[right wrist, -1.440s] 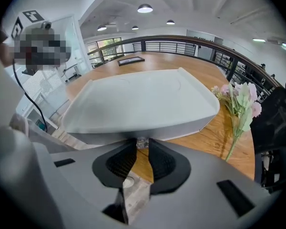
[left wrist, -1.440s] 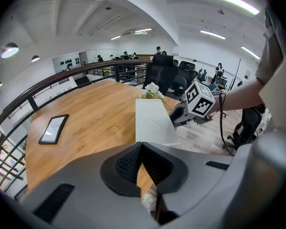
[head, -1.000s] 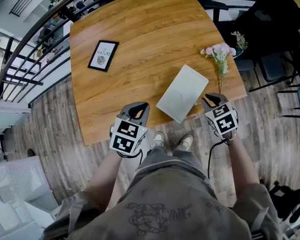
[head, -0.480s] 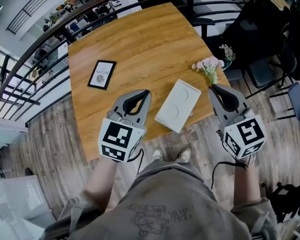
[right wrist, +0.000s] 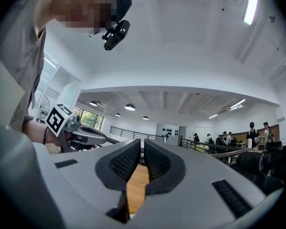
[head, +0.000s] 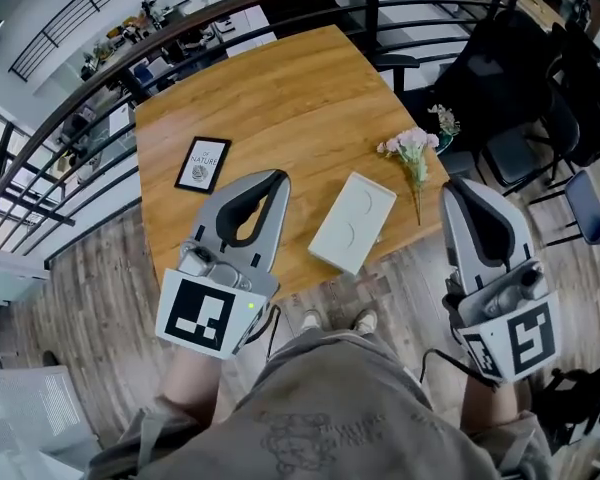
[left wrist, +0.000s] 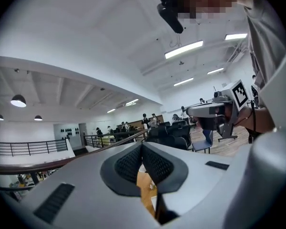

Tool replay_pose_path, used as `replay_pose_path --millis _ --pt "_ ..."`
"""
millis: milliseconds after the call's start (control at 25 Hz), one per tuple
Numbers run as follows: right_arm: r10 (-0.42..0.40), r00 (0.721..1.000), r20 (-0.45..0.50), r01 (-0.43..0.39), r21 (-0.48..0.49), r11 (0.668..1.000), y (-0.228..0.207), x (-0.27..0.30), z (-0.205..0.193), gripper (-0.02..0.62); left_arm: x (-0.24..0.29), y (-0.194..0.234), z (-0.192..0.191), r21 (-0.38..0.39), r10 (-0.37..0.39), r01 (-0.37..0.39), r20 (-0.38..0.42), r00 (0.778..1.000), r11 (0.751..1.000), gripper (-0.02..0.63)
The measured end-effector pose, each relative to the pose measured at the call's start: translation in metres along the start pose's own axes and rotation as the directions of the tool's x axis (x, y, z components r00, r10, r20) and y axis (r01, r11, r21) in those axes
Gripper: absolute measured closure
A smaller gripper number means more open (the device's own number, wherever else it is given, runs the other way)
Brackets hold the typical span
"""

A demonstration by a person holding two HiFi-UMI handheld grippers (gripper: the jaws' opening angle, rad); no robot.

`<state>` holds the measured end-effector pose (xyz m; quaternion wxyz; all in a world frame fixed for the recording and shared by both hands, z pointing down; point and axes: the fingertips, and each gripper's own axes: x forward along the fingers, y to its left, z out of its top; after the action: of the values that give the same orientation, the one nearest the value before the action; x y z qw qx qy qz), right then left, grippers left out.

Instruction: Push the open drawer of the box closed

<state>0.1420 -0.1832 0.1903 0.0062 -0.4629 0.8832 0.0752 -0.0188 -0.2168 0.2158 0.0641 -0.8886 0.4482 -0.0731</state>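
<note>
Two grippers, both held up off the table point(head: 280, 88), touching nothing.

Risks, my guess:
- white box point(head: 352, 223) lies centre frame, right at near table edge. Off-centre shove probably slides or spins whole box instead of seating drawer, maybe tips it off edge
- can't make out which side drawer sticks out
- flowers point(head: 412, 148) just right of box, easy to clip

Left gripper point(head: 276, 178): pads pressed together, nothing between.
Right gripper point(head: 458, 186): jaws closed too, only thin slit, empty.
</note>
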Motion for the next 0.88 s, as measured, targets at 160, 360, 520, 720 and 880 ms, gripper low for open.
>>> replay_pose_path --millis 160,360,520,720,880 --pt "0.0 0.999 0.035 -0.003 0.086 0.996 0.008 -0.011 0.006 0.552 -0.016 0.001 0.0 0.025 0.021 -0.022 0.035 0.999 0.999 0.589" --pt "0.02 1.0 0.004 -0.021 0.145 0.989 0.018 -0.012 -0.011 0.554 -0.029 0.001 -0.022 0.033 0.033 -0.033 -0.002 0.999 0.999 0.589" --pt "0.027 0.998 -0.054 -0.019 0.148 0.989 0.025 -0.009 -0.037 0.554 -0.035 0.001 -0.042 0.023 0.039 -0.039 -0.039 0.998 0.999 0.589" --pt "0.059 0.991 -0.119 -0.039 0.166 0.985 0.038 -0.008 -0.068 0.557 -0.04 -0.004 -0.069 0.014 0.038 -0.037 -0.085 0.996 0.999 0.589" --pt "0.087 0.983 -0.163 -0.057 0.184 0.981 0.049 -0.007 -0.085 0.558 -0.045 -0.008 -0.085 -0.003 0.041 -0.042 -0.119 0.992 0.999 0.589"
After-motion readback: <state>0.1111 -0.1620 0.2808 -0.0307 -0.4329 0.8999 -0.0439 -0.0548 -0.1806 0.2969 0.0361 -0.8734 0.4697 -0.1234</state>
